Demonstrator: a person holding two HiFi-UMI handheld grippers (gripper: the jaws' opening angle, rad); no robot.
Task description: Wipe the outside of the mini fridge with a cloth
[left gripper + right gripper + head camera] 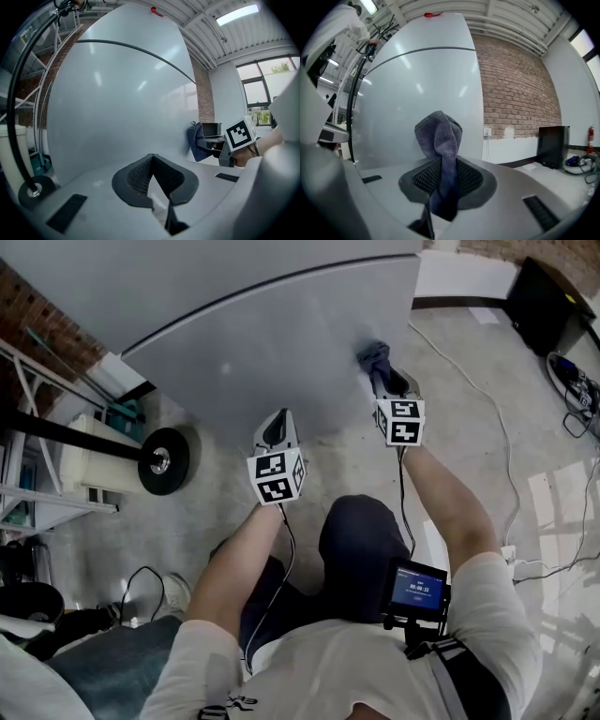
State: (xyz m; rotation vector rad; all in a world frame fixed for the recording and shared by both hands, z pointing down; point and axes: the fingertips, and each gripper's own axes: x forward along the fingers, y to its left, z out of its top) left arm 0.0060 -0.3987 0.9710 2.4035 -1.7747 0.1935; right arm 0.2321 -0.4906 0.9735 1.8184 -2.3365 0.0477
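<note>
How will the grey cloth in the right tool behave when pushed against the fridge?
Probably floppy: the cloth bunches and folds over above the right tool. Likely light; its textured weave should drag, not slip, on the smooth fridge.

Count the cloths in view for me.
1: a grey-blue cloth pinched in the right tongs, at the edge of the mini fridge. The left tongs are shut on nothing; none shows elsewhere.

At right edge of mini fridge [272, 343]: cloth [373, 356], between jaws of right gripper [379, 373]. Leftward, before fridge front: left gripper [277, 425]. On floor [469, 399], farther left: weight plate [165, 461].
</note>
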